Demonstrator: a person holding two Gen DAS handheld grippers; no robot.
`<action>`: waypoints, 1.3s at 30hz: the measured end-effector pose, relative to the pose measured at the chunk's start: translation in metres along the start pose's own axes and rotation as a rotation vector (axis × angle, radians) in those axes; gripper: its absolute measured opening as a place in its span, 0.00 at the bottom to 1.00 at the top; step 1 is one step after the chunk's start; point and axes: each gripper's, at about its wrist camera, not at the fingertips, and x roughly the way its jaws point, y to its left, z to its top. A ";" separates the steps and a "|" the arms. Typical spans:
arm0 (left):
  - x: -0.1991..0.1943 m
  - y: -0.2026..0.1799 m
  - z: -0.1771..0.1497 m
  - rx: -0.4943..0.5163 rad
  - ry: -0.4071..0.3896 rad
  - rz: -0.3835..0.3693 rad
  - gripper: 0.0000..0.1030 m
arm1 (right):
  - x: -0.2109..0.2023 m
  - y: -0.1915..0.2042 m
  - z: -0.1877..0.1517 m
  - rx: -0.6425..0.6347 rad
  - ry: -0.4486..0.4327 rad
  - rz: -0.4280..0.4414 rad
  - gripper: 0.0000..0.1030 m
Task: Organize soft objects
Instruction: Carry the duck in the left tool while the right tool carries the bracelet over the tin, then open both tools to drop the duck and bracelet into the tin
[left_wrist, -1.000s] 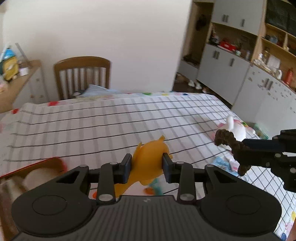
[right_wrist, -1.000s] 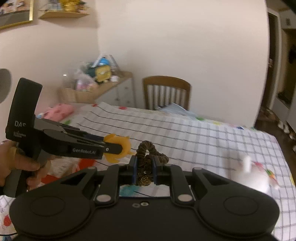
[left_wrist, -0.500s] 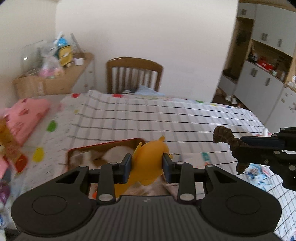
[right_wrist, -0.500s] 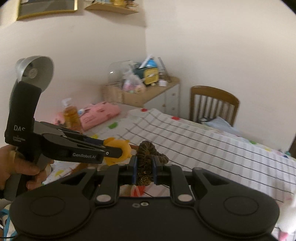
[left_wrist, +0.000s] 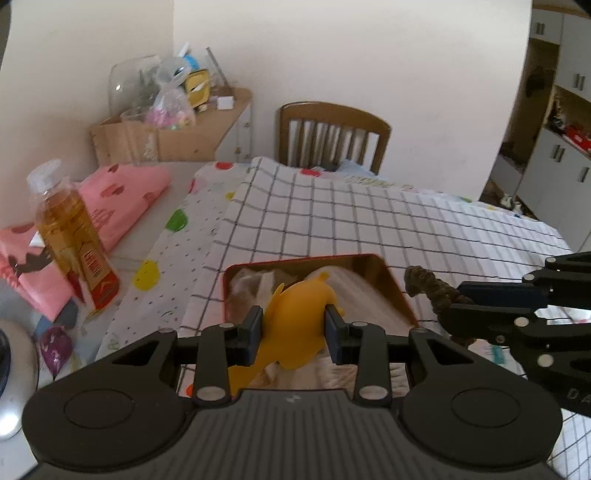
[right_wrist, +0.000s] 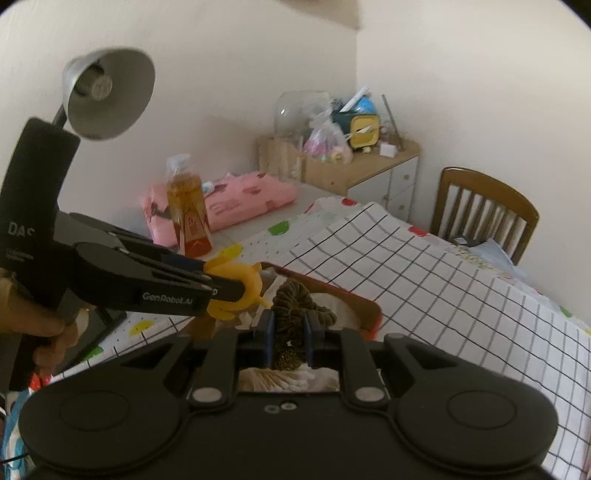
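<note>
Left gripper pinching a soft yellow toy between its pads, held above the near end of a red tin. Right gripper squeezing a brown scrunchie, fingers nearly pressed together on the fabric, hovering over the same tin. Seen from the left wrist, the scrunchie hanging just right of the tin's right rim; from the right wrist, the toy sitting just left of the scrunchie, close but apart. Tin resting on a checked cloth, near its left edge, with pale soft things already inside. Left of the cloth: a bottle of amber liquid standing upright, a pink folded fabric behind it. Wooden chair at the far side of the table. Grey lamp up behind the left gripper. Hand wrapped round the left gripper's handle.
</note>
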 end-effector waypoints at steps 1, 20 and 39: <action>0.002 0.002 -0.001 -0.005 0.006 0.006 0.33 | 0.006 0.001 0.001 -0.010 0.007 0.001 0.15; 0.046 -0.014 -0.025 0.037 0.104 0.018 0.33 | 0.099 -0.019 -0.011 -0.029 0.182 -0.035 0.17; 0.041 -0.014 -0.021 0.023 0.101 0.009 0.59 | 0.078 -0.036 -0.017 0.073 0.182 -0.012 0.37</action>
